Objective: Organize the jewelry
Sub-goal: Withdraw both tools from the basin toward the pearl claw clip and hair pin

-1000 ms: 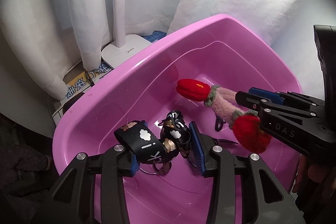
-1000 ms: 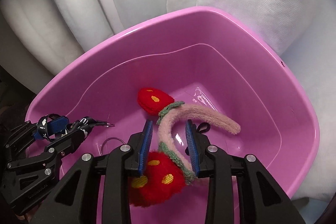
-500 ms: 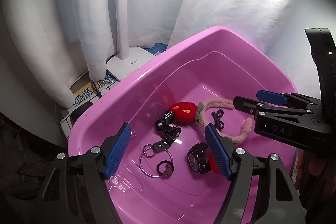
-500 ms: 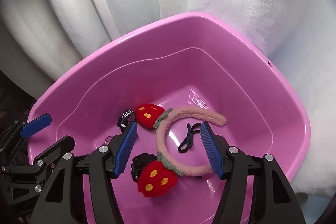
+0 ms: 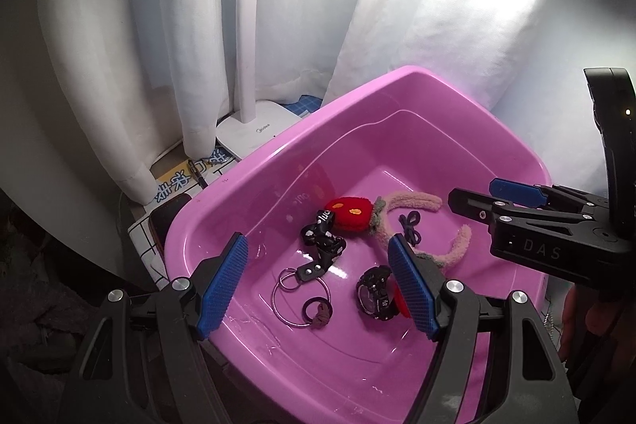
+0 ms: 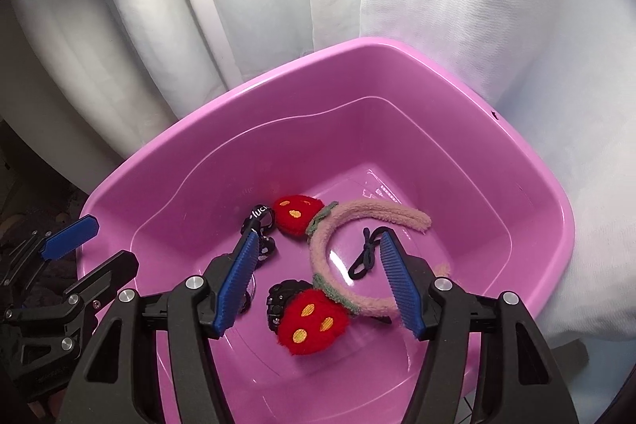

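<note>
Left wrist view: the left gripper point(image 5: 318, 287) hangs wide apart and empty above the near wall of the pink basin point(image 5: 445, 86). A second ago it was clamped on the black lanyard point(image 5: 324, 239) down near the basin floor; now that strap lies loose just ahead of its blue pads point(image 5: 222, 281), with the key ring point(image 5: 300, 295) and a small dark hair tie point(image 5: 318, 308) nearer still, directly below the gap. Close by its right finger sits the black watch point(image 5: 375, 293). Beyond these, the strawberry headband point(image 5: 413, 201) curves across the floor, a thin black cord point(image 5: 411, 227) lying inside its arc.

From the right wrist camera, the right gripper point(image 6: 318, 283) is likewise spread wide with nothing in it, where a second ago it pinched the headband's fuzzy band. The nearer red strawberry point(image 6: 312, 320) lies just below and between its fingers, the watch touching it on the left, the far strawberry point(image 6: 296, 213) further ahead beside the lanyard. Both grippers have risen and backed away since the release.

So both pieces appear delivered into the basin, and the hands are free for whatever jewelry remains outside it; none shows here.
</note>
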### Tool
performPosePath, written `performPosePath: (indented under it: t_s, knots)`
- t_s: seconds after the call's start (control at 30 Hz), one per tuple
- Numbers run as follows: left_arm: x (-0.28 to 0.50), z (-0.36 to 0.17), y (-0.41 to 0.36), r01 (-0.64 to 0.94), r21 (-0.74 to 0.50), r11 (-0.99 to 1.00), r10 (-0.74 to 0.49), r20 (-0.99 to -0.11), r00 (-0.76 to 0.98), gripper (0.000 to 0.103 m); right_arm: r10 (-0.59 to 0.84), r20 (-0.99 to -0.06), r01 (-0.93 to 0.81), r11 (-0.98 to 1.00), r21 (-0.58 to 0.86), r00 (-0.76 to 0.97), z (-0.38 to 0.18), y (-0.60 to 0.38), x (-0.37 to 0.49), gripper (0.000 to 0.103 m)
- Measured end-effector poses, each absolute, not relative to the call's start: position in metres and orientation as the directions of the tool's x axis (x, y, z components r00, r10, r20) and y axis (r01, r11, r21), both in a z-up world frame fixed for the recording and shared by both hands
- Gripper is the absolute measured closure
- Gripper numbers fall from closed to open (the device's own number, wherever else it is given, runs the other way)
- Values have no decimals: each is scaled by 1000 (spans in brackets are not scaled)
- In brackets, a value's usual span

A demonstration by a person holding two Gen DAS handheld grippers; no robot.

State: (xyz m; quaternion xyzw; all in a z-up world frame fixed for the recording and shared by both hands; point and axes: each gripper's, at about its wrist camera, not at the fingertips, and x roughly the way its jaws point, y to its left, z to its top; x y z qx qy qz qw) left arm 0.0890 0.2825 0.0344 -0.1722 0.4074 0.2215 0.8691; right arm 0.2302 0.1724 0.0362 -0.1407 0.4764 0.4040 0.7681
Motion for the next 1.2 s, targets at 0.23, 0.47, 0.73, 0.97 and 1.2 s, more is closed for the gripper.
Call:
performPosePath:
  t_s: [0.23,0.47,0.73,0.97,1.2]
  knots:
    - [66,42,277,-526,-96,845,273,-769,578,31,540,-802,-740,643,197,256,43,152,202,41]
    - [39,47,252,-518,-60,853,308,-744,593,31,591,-746,-726,652,218,308,54,105,165,41]
    - [15,44,197,-504,-48,862,310,-737,601,31,596,-713,-685,693,224,370,55,5,132,41]
    - [-2,37,131,-476,-84,875,265,-740,619,30,529,-734,-600,772,209,425,32,-109,109,41]
    - [-15,21,60,-443,-91,892,229,-753,616,29,477,-768,-516,826,225,428,-1,-214,96,41]
